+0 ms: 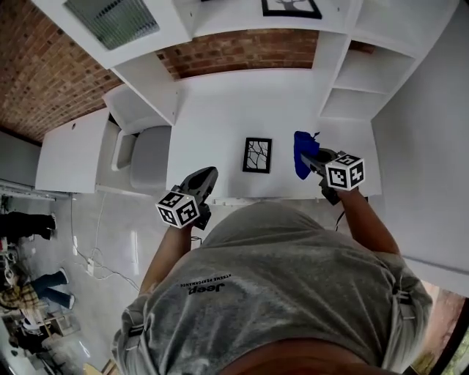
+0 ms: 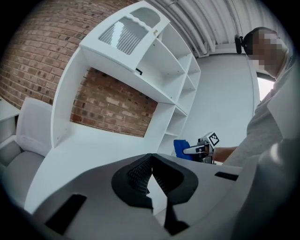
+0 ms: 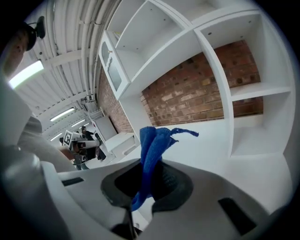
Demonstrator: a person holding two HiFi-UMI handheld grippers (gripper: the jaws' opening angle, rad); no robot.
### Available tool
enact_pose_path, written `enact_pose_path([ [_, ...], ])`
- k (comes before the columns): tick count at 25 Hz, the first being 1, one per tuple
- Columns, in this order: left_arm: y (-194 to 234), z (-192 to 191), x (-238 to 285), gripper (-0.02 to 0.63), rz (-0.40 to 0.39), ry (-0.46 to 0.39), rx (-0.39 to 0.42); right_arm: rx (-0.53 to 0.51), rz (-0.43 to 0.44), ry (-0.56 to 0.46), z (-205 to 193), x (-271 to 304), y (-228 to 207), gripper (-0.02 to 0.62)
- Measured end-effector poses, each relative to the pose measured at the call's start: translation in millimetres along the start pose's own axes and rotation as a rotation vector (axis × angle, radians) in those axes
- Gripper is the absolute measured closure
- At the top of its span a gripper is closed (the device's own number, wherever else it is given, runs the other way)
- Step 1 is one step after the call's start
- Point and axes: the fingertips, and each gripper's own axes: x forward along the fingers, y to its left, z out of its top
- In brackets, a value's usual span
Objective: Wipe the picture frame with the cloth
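Lying flat on the white desktop (image 1: 220,102), the small black-framed picture frame (image 1: 257,154) with a branch-like print sits near the front edge, and neither tool touches it. At its 3 o'clock, near it but apart, the bright blue woven cloth (image 1: 301,149) bunches out of the right gripper (image 1: 309,155). The right gripper view shows those jaws clamped on the cloth, with folds standing up above the pads and a tail hanging below. At the frame's 8 o'clock, by the desk's front edge, the left gripper (image 1: 209,174) has its ribbed black jaws pressed fully together with nothing between them. A second black-framed picture (image 1: 291,7) stands on the shelf at 12 o'clock.
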Motion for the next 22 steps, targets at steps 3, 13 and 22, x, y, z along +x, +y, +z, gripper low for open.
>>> enact_pose_path([
  [3, 3, -4, 16, 0.588, 0.006, 0.041, 0.005, 0.032, 0.015, 0.004, -5, 7, -14, 0.545],
  [13, 48, -17, 61, 0.586, -0.138, 0.196, 0.130, 0.122, -0.096, 0.081, -28, 49, -25, 0.545],
  [22, 78, -62, 109, 0.586, -0.333, 0.385, 0.322, 0.245, -0.205, 0.156, -60, 86, -21, 0.545],
])
